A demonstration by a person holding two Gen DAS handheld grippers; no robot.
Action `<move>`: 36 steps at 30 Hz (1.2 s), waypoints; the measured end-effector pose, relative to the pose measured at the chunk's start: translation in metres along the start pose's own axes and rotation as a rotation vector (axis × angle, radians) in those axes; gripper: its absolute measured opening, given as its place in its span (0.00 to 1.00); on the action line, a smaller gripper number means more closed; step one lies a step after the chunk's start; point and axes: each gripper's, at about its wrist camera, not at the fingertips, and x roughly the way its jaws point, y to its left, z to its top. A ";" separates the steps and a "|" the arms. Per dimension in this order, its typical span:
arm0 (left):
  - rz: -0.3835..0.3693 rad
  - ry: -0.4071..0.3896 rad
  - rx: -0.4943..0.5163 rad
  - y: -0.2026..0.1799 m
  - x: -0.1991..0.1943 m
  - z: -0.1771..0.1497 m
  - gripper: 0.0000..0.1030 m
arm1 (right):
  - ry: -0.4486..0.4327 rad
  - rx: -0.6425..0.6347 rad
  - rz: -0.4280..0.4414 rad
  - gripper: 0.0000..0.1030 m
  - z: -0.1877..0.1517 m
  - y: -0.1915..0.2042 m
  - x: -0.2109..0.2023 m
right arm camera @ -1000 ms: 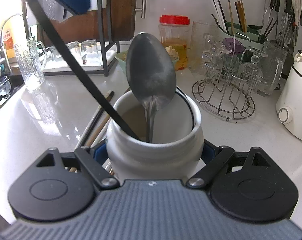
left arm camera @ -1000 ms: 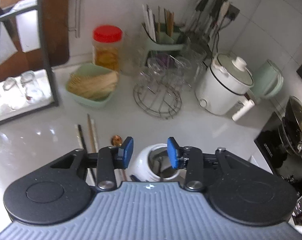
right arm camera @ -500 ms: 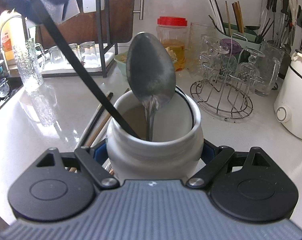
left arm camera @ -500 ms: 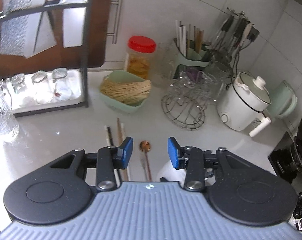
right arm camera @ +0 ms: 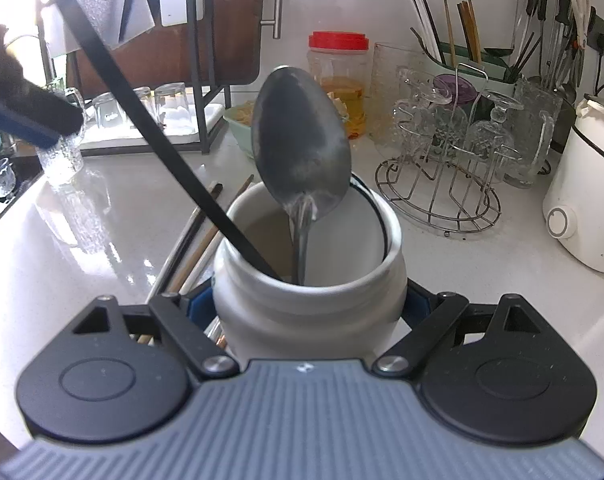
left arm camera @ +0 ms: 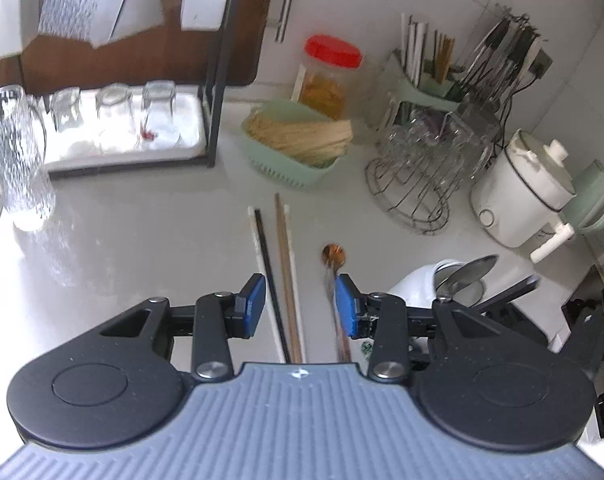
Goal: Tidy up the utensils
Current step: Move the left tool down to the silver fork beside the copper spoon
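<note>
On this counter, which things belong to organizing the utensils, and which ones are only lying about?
Belong to the job:
- white jar, gripped by the right tongs
- metal spoon and black chopstick standing in it
- loose chopsticks and small spoon on the counter, below the open left tongs

Just lying about:
- red-lidded jar
- wire glass rack
- white cooker
- green basket

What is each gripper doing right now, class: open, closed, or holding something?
Left gripper: open, holding nothing, above the chopsticks on the counter.
Right gripper: closed on the white jar.
</note>
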 end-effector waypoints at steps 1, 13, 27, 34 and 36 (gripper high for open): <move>0.002 0.004 -0.001 0.002 0.004 -0.002 0.43 | 0.001 0.000 0.001 0.89 0.000 0.000 0.000; -0.023 0.081 -0.021 0.008 0.061 0.002 0.43 | 0.031 0.008 -0.004 0.89 -0.001 -0.013 -0.005; -0.063 0.112 0.012 -0.023 0.144 0.009 0.41 | 0.077 -0.001 0.008 0.89 -0.002 -0.037 -0.010; 0.001 0.120 0.037 -0.032 0.172 0.010 0.34 | 0.081 0.001 0.009 0.88 -0.002 -0.038 -0.010; 0.008 0.121 0.038 -0.034 0.177 0.010 0.28 | 0.084 -0.001 0.012 0.88 -0.001 -0.038 -0.010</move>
